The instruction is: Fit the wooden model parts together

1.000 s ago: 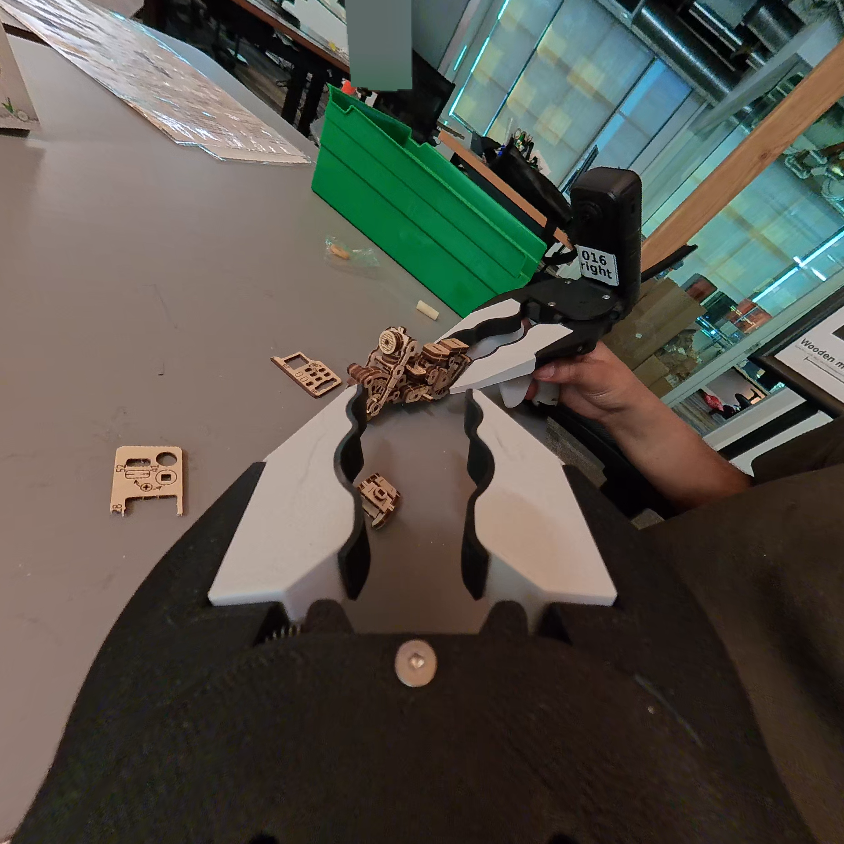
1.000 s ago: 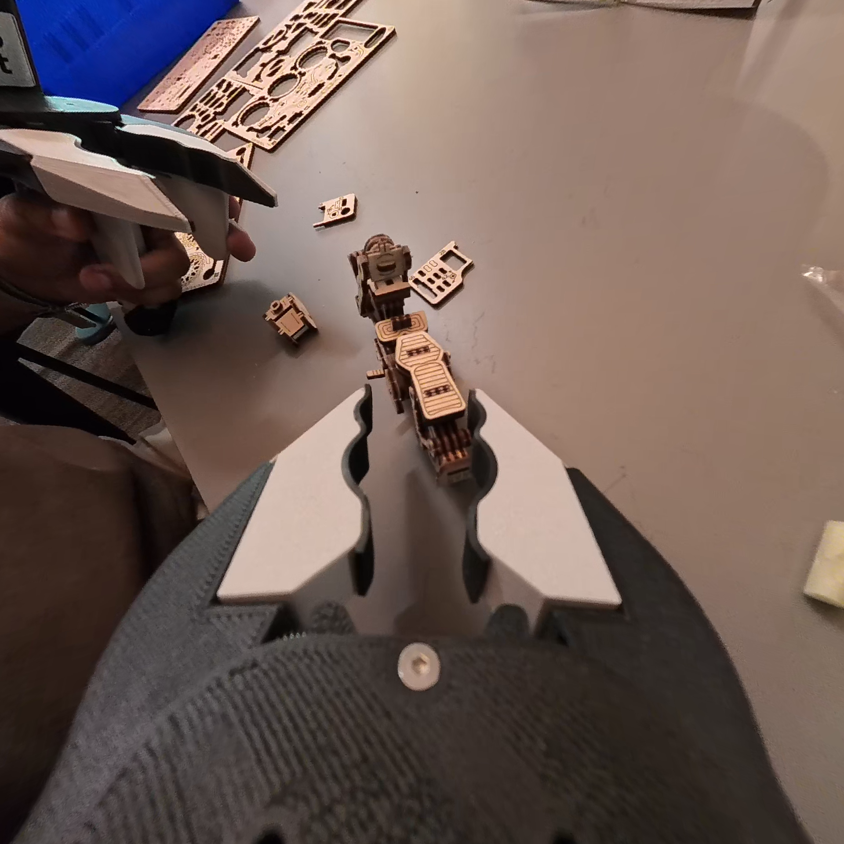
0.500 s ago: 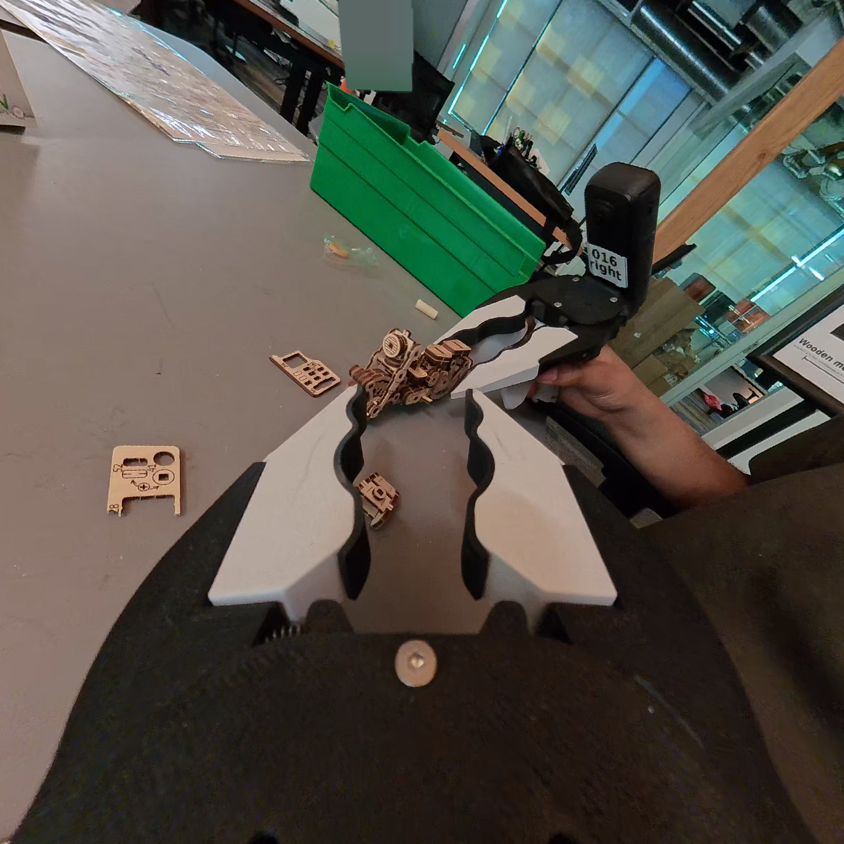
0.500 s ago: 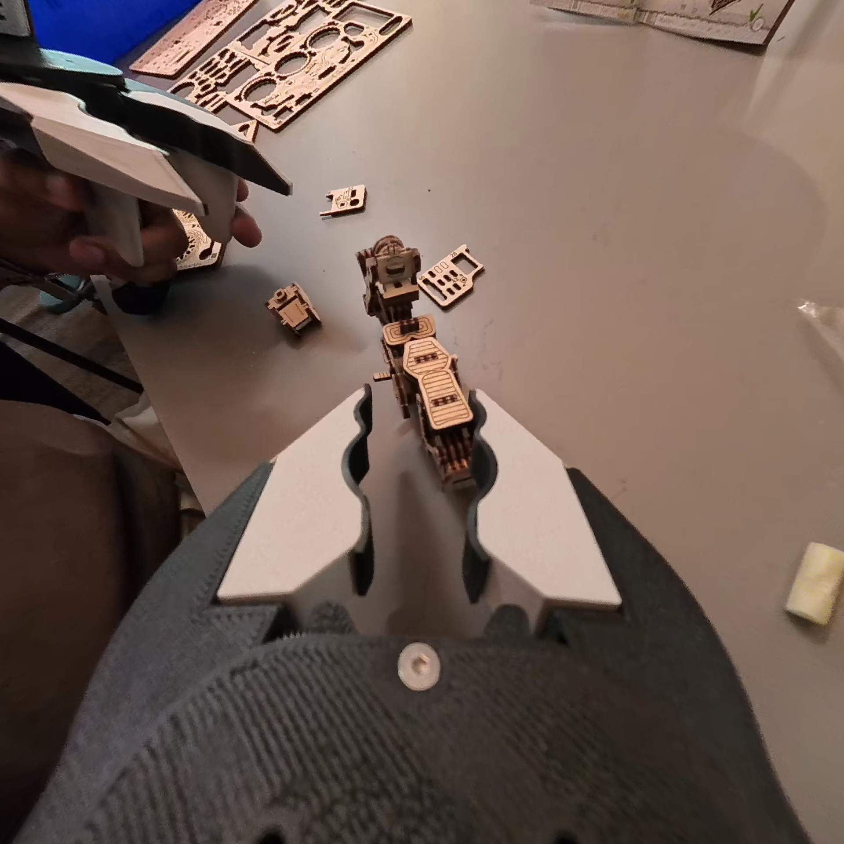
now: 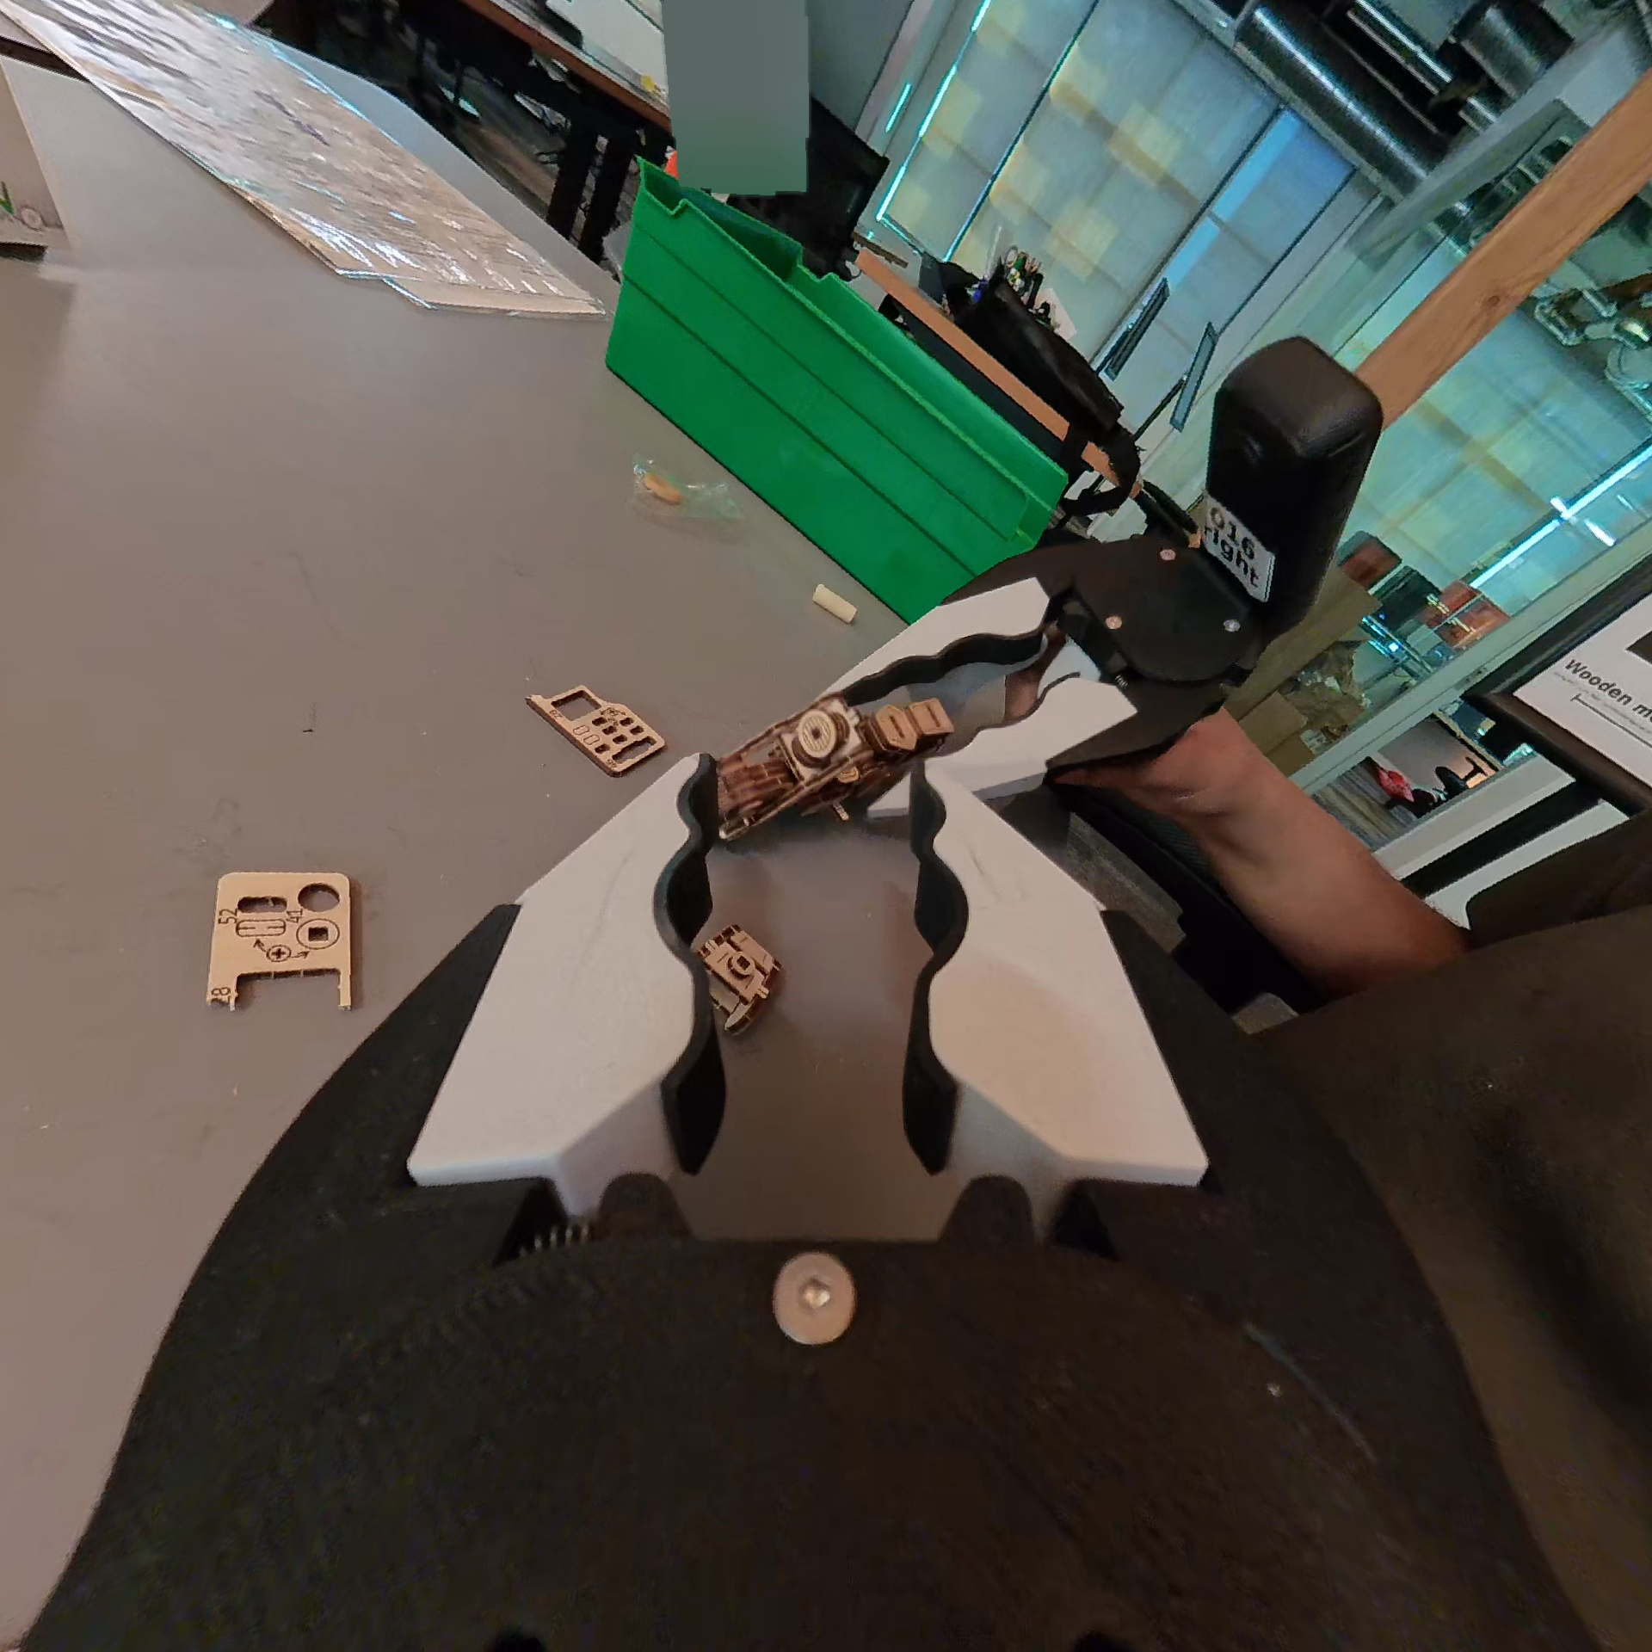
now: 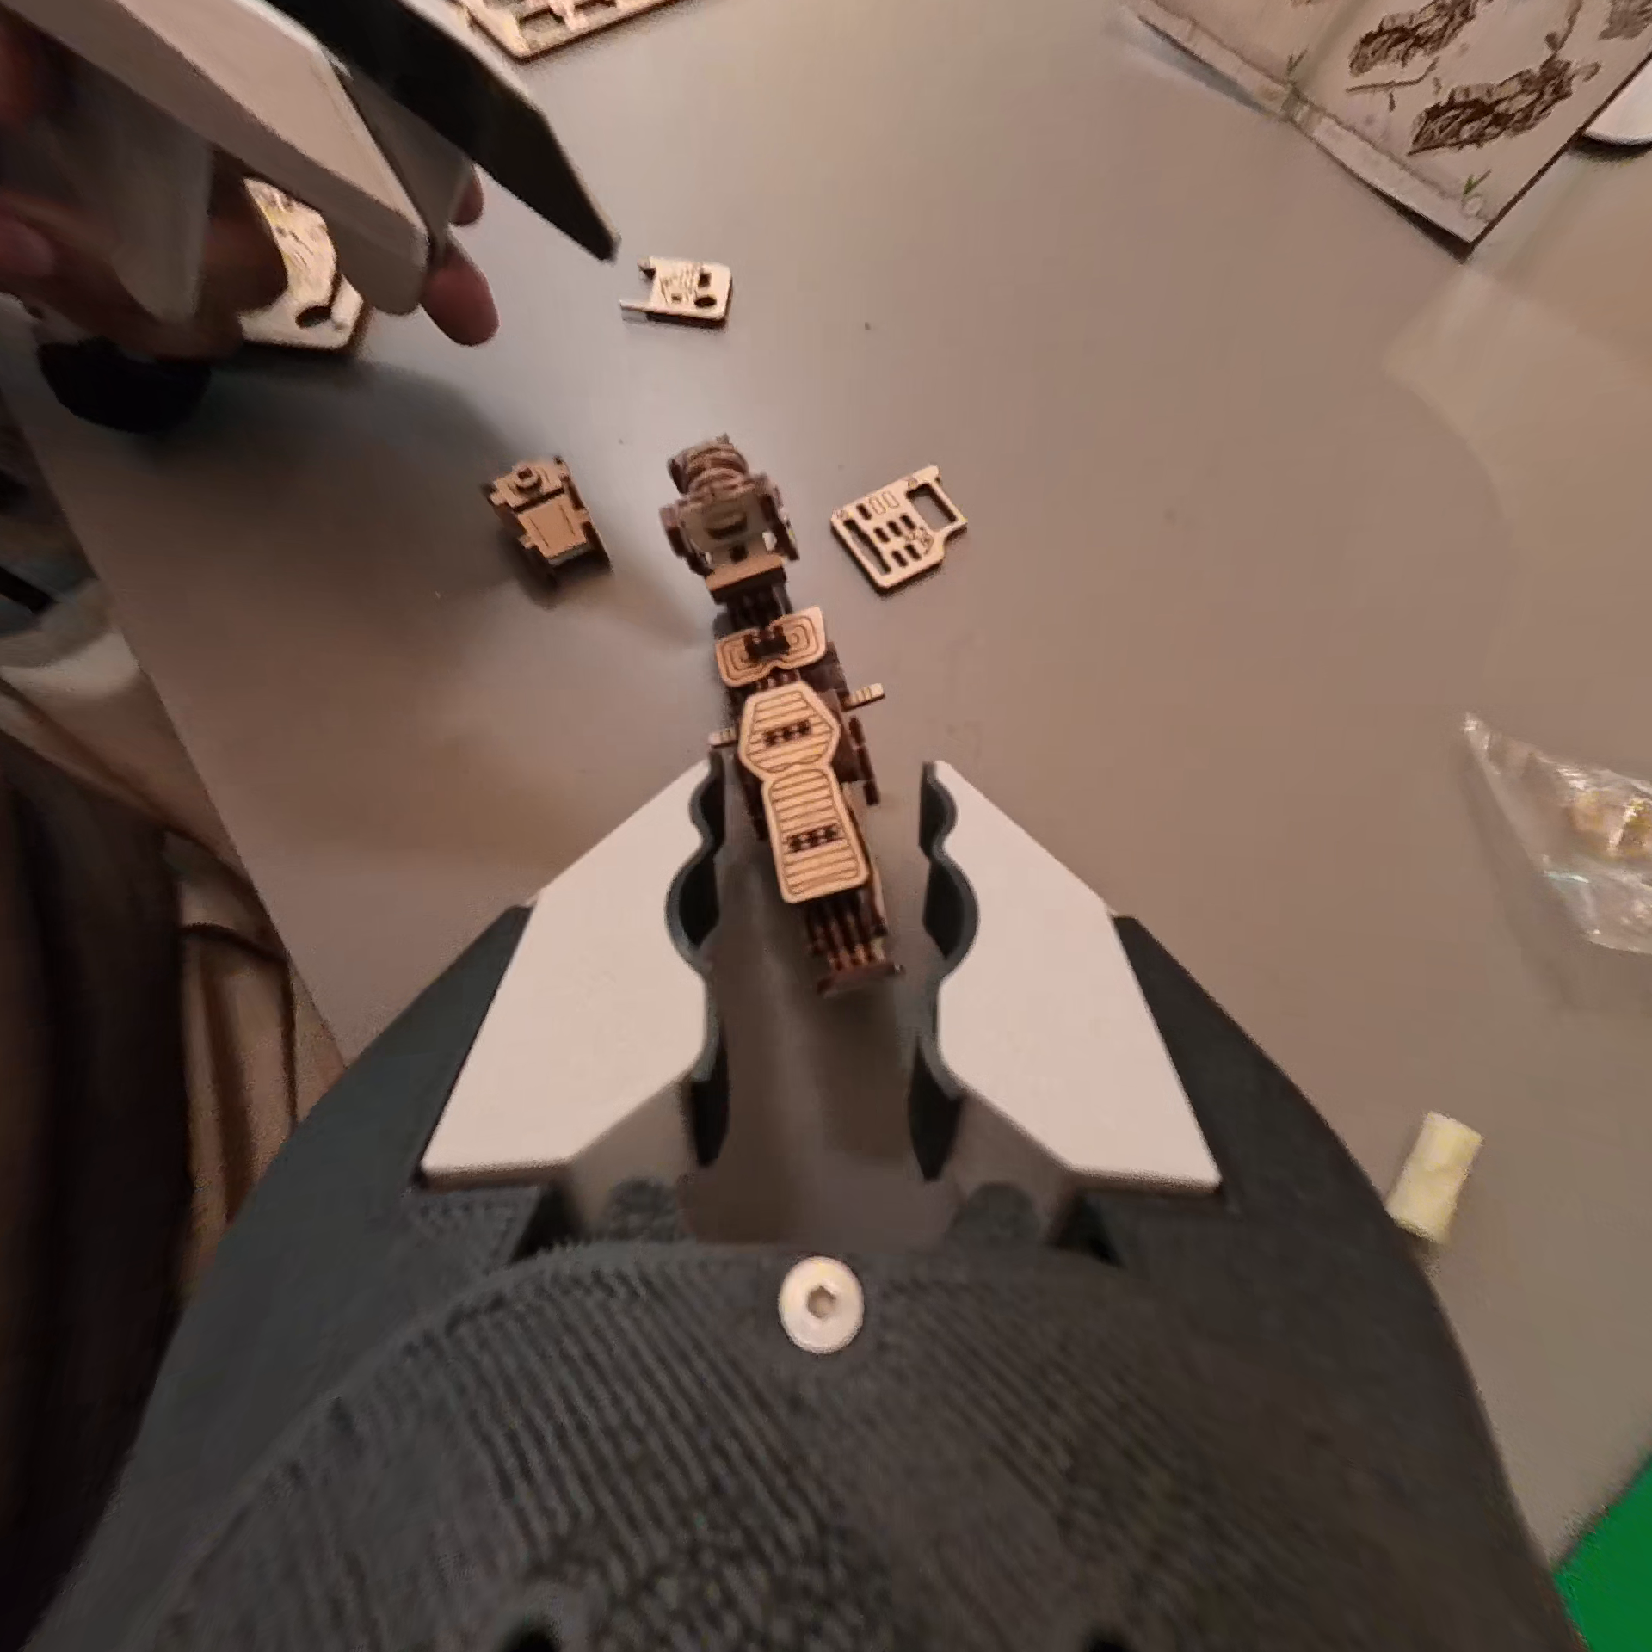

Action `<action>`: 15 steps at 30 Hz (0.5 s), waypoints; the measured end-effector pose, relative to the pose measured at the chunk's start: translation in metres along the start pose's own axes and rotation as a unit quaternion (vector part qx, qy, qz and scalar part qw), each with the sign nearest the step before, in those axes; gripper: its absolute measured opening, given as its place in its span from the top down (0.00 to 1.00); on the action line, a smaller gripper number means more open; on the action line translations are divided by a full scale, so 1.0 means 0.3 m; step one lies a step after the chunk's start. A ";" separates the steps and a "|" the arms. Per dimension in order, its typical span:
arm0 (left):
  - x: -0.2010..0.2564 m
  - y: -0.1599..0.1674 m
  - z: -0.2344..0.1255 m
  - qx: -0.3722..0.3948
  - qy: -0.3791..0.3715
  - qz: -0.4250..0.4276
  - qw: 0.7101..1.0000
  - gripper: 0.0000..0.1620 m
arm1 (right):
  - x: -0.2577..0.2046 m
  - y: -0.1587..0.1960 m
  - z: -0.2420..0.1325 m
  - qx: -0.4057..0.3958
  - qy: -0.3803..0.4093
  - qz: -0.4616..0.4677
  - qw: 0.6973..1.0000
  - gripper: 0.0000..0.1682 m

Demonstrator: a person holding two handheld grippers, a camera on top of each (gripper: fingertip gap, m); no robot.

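The wooden model [image 6: 804, 804], a long motorcycle-like assembly, lies between the jaws of my right gripper [image 6: 818, 778]. The jaws stand wide apart, wider than the model. In the left wrist view the model [image 5: 818, 760] is tilted, its rear end inside the right gripper [image 5: 903, 715]. A small wooden sub-assembly [image 5: 740, 974] lies on the grey table [image 5: 268, 536] between the open fingers of my left gripper [image 5: 809, 796], which holds nothing. That sub-assembly [image 6: 545, 518] sits left of the model's front. The left gripper [image 6: 594, 237] hovers at upper left.
Flat wooden pieces lie nearby: a grid piece [image 5: 599, 733] [image 6: 898, 527] and a card with holes [image 5: 279, 939] [image 6: 684, 290]. A green bin [image 5: 804, 393], a plastic bag [image 6: 1591, 849], a cream peg [image 6: 1430, 1175] and printed sheets [image 6: 1430, 89] ring the area. The tips of one gripper are about 11 cm away from the tips of the other.
The right gripper has risen and swung, and the model has turned with it, now showing its side to the left camera. The model sits nearer the jaws' middle. The left gripper stays put.
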State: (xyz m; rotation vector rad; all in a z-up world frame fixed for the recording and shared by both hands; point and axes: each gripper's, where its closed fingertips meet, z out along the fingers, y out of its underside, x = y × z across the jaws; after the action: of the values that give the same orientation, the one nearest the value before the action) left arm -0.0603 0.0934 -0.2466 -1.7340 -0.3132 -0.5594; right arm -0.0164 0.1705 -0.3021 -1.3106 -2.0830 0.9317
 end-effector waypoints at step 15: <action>0.000 0.001 0.001 -0.001 0.000 0.000 1.000 0.75 | -0.025 -0.003 0.012 -0.002 -0.007 -0.016 1.000 0.74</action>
State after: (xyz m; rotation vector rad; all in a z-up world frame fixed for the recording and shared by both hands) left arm -0.0600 0.0935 -0.2468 -1.7351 -0.3132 -0.5605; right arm -0.0166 0.1625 -0.3041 -1.2738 -2.1111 0.9247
